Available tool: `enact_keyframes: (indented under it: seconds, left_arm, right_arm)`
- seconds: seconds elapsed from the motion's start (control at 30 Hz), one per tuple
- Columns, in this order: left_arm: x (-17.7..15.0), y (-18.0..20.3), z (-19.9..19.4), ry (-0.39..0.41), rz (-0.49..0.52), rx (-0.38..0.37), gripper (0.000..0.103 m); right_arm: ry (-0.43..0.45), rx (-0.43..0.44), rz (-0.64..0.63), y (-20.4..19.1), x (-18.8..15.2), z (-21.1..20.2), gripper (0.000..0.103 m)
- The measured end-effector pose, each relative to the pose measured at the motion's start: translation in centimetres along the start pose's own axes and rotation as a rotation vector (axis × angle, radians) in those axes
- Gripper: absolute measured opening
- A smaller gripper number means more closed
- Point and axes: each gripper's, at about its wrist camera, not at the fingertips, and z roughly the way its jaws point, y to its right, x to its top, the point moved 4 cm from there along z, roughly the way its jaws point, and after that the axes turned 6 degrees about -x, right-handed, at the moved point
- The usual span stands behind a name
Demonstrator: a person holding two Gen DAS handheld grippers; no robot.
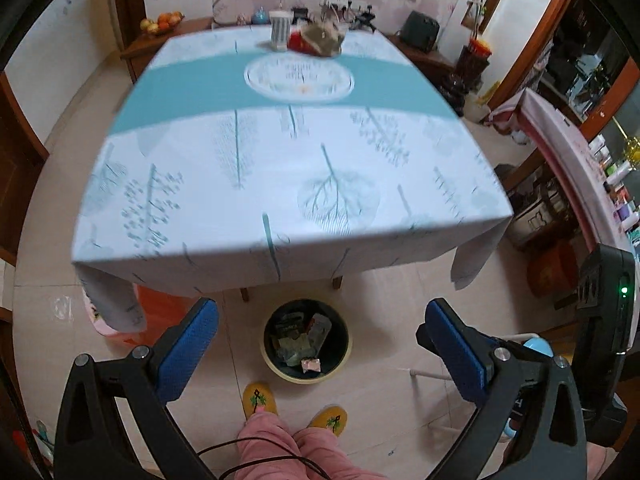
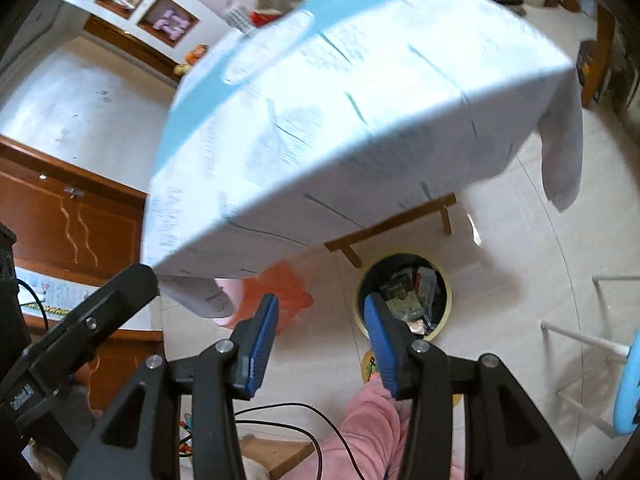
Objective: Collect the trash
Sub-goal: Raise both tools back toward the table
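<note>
A round dark trash bin (image 1: 306, 340) with a yellow rim stands on the floor by the table's near edge and holds several wrappers. It also shows in the right wrist view (image 2: 404, 296). My left gripper (image 1: 320, 328) is open and empty above the bin. My right gripper (image 2: 320, 320) is open and empty, just left of the bin. On the far end of the table (image 1: 280, 168) lie a crumpled brown paper bag (image 1: 322, 40), a red carton (image 1: 296, 42) and a striped cup (image 1: 279, 28).
The table has a white and teal cloth hanging over its edges. My feet in yellow slippers (image 1: 260, 400) stand by the bin. An orange stool (image 2: 280, 288) is under the table's left corner. A white stool with a blue seat (image 2: 628, 384) stands at right.
</note>
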Motion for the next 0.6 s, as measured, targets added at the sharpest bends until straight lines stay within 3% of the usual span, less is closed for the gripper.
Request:
enact_keyframes:
  seconds: [0.23, 0.6]
  left_arm:
    - [2.7, 1.4, -6.5, 0.099, 0.036, 0.024, 0.102]
    - [7.7, 4.5, -13.4, 0.274, 0.097, 0.062, 0.102]
  right_arm:
    - [0.110, 0.029, -0.086, -3.3, 1.6, -6.2, 0.046]
    - [0.274, 0.074, -0.173, -5.8, 4.8, -13.6, 0.047]
